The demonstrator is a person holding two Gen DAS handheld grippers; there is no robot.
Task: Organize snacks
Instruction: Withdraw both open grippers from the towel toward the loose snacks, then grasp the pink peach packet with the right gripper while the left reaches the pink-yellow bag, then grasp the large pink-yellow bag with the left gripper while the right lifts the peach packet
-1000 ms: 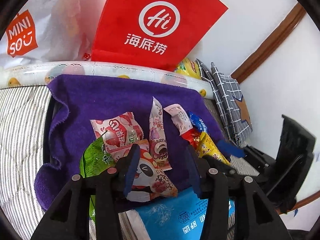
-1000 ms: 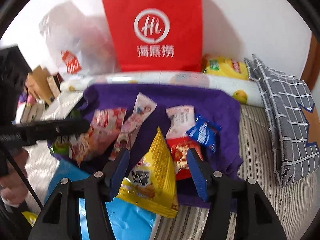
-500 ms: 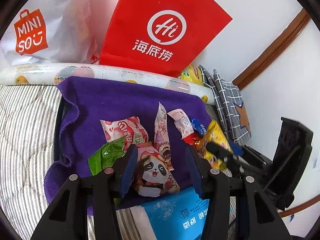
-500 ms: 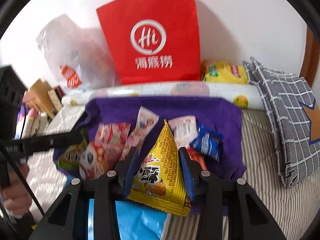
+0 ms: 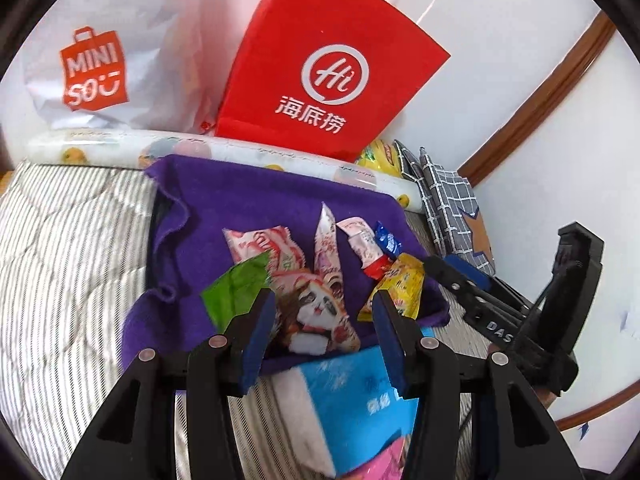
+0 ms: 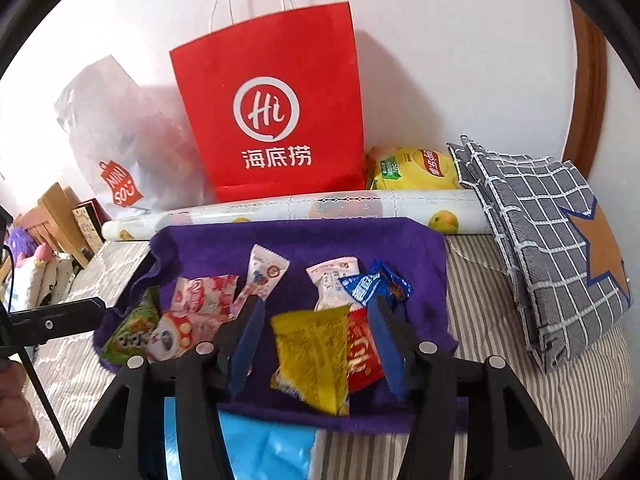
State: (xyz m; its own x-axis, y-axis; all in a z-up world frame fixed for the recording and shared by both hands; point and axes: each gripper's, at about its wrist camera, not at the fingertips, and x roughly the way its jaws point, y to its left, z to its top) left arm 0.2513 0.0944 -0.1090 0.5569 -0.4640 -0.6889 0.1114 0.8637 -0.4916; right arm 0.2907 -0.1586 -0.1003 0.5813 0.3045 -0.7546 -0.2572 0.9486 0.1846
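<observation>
Right claw (image 6: 316,344) opening, yellow packet (image 6: 312,356) loose between jaws; left claw (image 5: 324,320) spread over panda packet (image 5: 316,312). Next we regrip.

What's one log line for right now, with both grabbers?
left gripper: open, panda packet between jaws, not pinched | right gripper: jaws opening, yellow packet loose between them | below: purple cloth

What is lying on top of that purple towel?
Small snack packets lie on the purple towel: a yellow one, a red one, a blue one and several pink-and-white ones. What is under the towel is hidden.
</observation>
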